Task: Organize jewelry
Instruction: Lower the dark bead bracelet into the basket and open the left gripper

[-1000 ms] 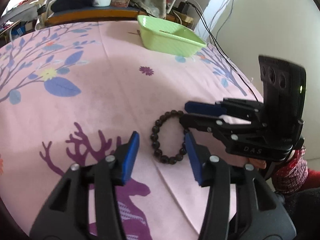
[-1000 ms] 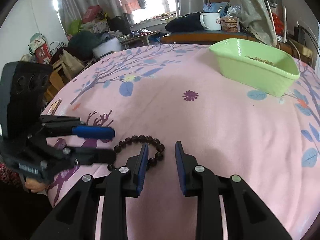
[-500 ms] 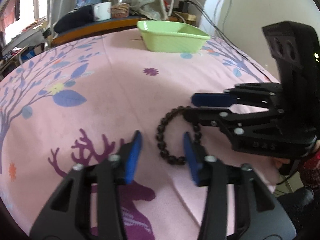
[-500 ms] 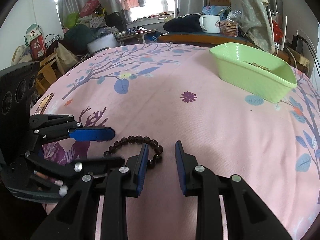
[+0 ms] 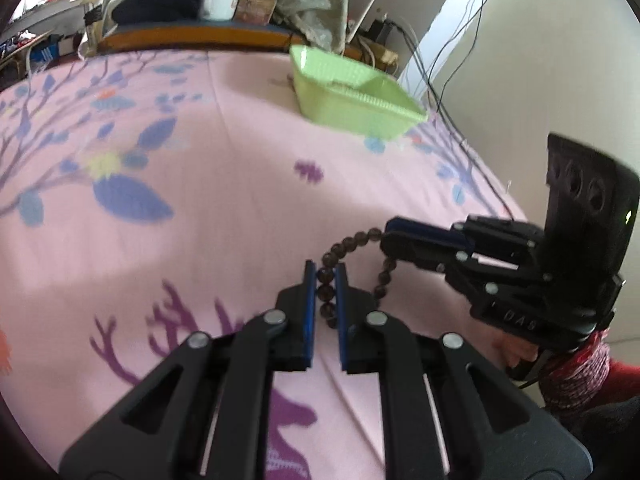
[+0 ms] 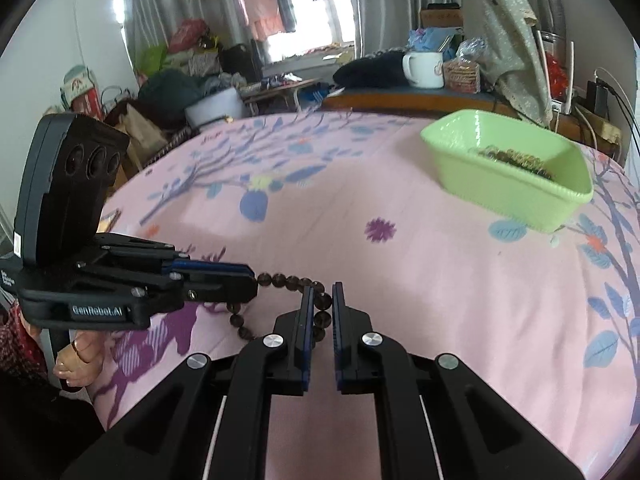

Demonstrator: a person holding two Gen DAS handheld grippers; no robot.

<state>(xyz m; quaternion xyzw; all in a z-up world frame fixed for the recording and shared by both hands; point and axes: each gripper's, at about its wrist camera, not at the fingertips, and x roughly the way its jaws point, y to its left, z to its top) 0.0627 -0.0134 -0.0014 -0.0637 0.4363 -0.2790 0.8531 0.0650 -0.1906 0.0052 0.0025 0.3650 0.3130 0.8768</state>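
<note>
Bracelet beads lie near on the pink surface, clamped by both the left tool and right tool; lift together, keeping the loop slack, toward the far green tray.

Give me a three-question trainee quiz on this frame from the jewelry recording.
1. True or false: both the left gripper and the right gripper are shut on the bracelet.
2. Where does the green tray stand? A) under the bracelet B) farther back on the pink cloth, apart from the grippers C) in the right gripper
3. Fill in: the white ___ stands on the surface behind the pink cloth.

Key
1. True: each pair of pads has beads pinched between them.
2. B
3. mug
</note>
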